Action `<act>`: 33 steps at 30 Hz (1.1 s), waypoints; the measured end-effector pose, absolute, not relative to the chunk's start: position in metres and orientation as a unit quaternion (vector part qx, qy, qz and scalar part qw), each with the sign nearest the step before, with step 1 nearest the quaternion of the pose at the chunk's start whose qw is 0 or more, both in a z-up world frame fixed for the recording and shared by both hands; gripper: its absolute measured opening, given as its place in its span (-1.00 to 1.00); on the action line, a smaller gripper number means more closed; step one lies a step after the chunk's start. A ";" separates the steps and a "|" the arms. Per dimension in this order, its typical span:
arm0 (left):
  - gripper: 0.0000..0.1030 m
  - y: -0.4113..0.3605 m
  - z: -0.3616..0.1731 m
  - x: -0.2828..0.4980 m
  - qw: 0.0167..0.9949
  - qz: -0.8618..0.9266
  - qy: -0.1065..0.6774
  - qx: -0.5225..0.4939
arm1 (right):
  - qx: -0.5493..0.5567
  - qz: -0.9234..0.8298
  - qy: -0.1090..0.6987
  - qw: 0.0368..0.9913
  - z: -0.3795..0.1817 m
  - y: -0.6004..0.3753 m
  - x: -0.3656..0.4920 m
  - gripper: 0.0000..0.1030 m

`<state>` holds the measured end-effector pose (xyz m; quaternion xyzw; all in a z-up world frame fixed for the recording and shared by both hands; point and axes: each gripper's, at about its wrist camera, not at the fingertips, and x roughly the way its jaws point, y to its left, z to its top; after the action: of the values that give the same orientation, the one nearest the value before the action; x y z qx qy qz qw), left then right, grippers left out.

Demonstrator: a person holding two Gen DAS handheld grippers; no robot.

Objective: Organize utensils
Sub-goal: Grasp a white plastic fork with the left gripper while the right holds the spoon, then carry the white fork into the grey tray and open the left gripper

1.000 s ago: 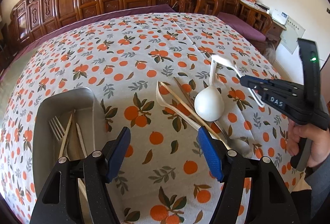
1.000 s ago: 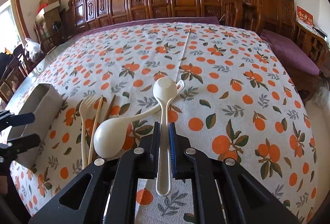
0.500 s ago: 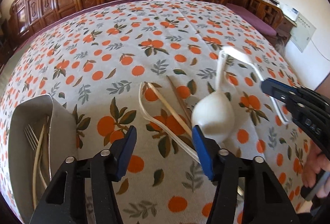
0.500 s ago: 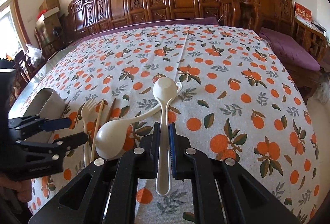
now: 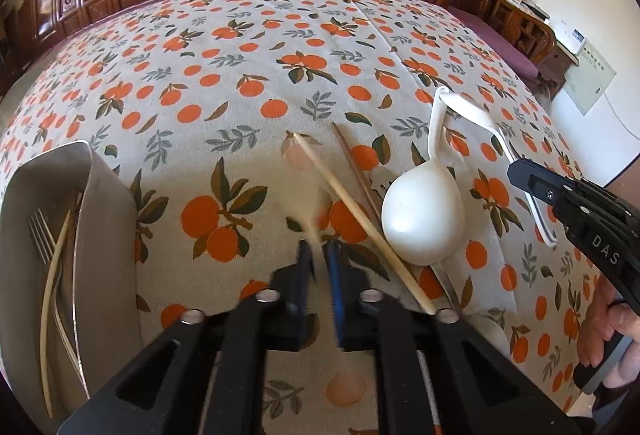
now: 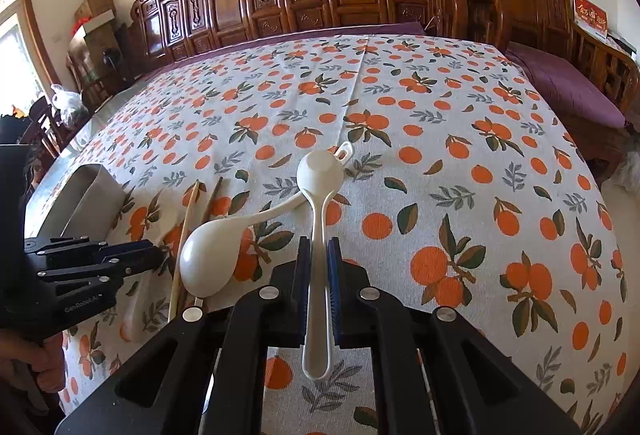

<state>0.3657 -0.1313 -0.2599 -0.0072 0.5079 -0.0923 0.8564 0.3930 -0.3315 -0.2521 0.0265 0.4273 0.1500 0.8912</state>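
Because the orange-printed tablecloth [image 5: 248, 47] is soft woven fabric, a dragged utensil could snag or rumple it. The smooth grey metal tray [image 5: 108, 203], at the left edge of the left wrist view, already holds a steel fork [image 5: 40, 231] and thin sticks.

The glossy, round-bowled white ladle [image 5: 422, 219] lies right of centre, its handle crossing under the slim plastic spoon [image 6: 320, 171]. The right gripper [image 6: 318, 263] pinches that spoon's handle, so lifting it may tip the ladle.

Two thin chopsticks [image 5: 352, 195], one pale and one dark, lie slanted beside the ladle and could roll.

The left gripper [image 5: 318, 259], at lower centre, has just been closing. Its jaws stand nearly together, seemingly nipping a pale utensil [image 5: 310, 223] too smeared to name. So slick and narrow a handle might slip free.
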 end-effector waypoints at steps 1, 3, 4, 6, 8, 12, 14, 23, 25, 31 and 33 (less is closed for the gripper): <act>-0.89 -0.130 -0.259 0.364 0.857 -0.092 0.507 -0.004 | 0.027 0.149 0.427 0.891 -0.252 -0.330 0.392 -0.80; -0.89 -0.127 -0.256 0.361 0.859 -0.092 0.504 -0.003 | 0.027 0.149 0.428 0.891 -0.251 -0.326 0.391 -0.80; -0.89 -0.124 -0.254 0.359 0.859 -0.094 0.503 -0.005 | 0.027 0.149 0.428 0.891 -0.250 -0.324 0.390 -0.80; -0.89 -0.119 -0.246 0.354 0.861 -0.094 0.500 -0.004 | 0.026 0.151 0.427 0.891 -0.246 -0.318 0.387 -0.80; -0.89 -0.114 -0.237 0.348 0.865 -0.091 0.494 0.003 | 0.028 0.152 0.426 0.892 -0.242 -0.313 0.382 -0.80; -0.89 -0.100 -0.215 0.336 0.873 -0.085 0.481 0.010 | 0.021 0.155 0.419 0.894 -0.229 -0.301 0.374 -0.80; -0.89 -0.095 -0.205 0.330 0.875 -0.084 0.477 0.012 | 0.013 0.154 0.415 0.897 -0.223 -0.295 0.369 -0.80; -0.89 -0.067 -0.167 0.304 0.887 -0.067 0.456 0.040 | 0.008 0.161 0.401 0.902 -0.193 -0.275 0.343 -0.80; -0.89 -0.061 -0.161 0.299 0.888 -0.063 0.453 0.041 | 0.007 0.163 0.398 0.903 -0.187 -0.269 0.337 -0.80; -0.89 -0.040 -0.147 0.287 0.892 -0.054 0.446 0.040 | 0.000 0.179 0.388 0.904 -0.165 -0.249 0.319 -0.80; -0.89 -0.032 -0.146 0.285 0.892 -0.051 0.447 0.037 | -0.006 0.184 0.385 0.904 -0.158 -0.240 0.312 -0.80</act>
<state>0.2849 -0.0321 -0.1457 0.0374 0.4472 -0.0506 0.8922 0.3119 -0.2401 -0.1584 -0.0058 0.3851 0.1838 0.9044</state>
